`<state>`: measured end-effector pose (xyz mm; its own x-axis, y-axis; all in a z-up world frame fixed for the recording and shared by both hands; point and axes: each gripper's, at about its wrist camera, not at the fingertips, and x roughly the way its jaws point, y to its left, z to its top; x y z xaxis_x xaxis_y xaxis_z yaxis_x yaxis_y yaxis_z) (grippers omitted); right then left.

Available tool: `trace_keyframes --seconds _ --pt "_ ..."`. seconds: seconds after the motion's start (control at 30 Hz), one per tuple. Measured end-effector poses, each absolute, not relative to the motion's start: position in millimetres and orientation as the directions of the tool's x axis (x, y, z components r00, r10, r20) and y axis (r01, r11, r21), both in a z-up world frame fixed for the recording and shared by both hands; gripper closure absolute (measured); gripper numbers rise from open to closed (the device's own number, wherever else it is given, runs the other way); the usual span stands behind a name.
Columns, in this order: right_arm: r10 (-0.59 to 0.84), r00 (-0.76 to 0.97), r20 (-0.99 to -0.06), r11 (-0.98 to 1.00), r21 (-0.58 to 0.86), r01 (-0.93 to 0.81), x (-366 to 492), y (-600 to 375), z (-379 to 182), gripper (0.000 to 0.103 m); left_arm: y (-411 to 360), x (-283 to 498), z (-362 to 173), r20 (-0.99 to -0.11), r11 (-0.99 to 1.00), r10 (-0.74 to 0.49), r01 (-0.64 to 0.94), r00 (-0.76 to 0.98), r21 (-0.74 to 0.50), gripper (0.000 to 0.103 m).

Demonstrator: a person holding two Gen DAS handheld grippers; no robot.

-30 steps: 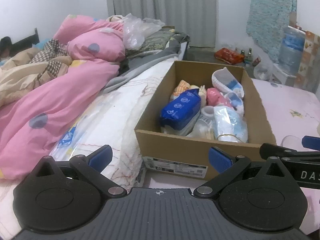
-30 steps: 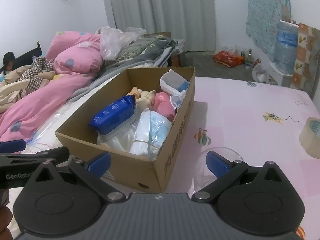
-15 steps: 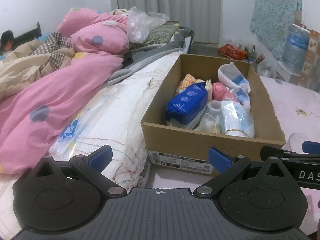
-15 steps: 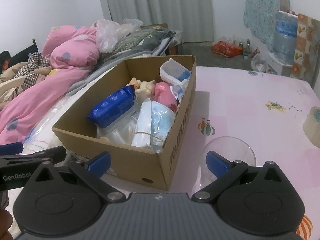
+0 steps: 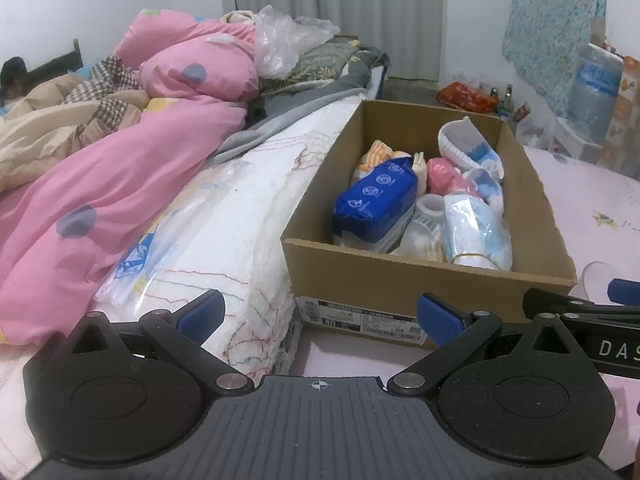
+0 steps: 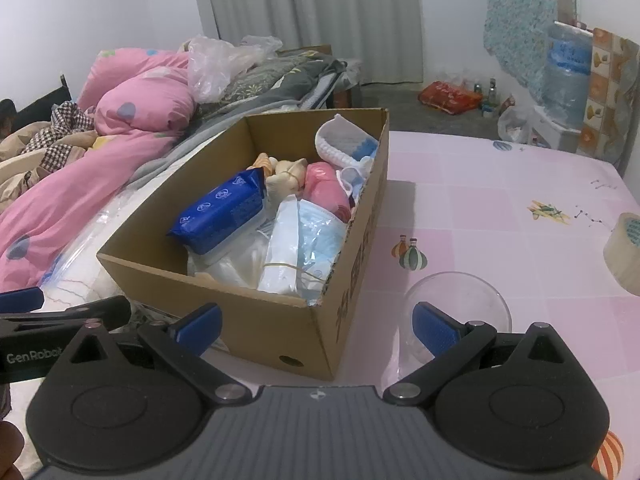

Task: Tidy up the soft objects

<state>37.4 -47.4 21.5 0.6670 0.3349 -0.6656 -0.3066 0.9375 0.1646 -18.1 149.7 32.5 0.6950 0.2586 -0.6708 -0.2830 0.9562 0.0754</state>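
A bedroom: a surface under a pink checked sheet printed with balloons carries the things, with a heaped bed to its left. Nearest, the left tongs and right tongs both stand wide open with nothing between their blue pads. Just beyond them, straight ahead, sits the open cardboard box; the left tongs face its labelled short end, the right tongs its near corner. A clear glass bowl lies just beside the box, in front of the right tongs' right finger. In the box lie a blue wipes pack, a bag of face masks bound by a rubber band, a pink bundle, and at the far end a white knitted shoe. A tape roll rests well right. Beside the box on the left lies a bagged white blanket, then a pink duvet; farther off, a water jug and grey curtains.
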Motion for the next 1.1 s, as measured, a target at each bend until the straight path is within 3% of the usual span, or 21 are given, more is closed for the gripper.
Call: trace_keyframes --seconds 1.1 --pt "0.331 0.665 -0.669 0.939 0.161 -0.305 39.5 -45.4 21.2 0.031 151.9 -16.1 32.9 -0.673 0.955 0.264 -0.287 0.692 0.08 0.001"
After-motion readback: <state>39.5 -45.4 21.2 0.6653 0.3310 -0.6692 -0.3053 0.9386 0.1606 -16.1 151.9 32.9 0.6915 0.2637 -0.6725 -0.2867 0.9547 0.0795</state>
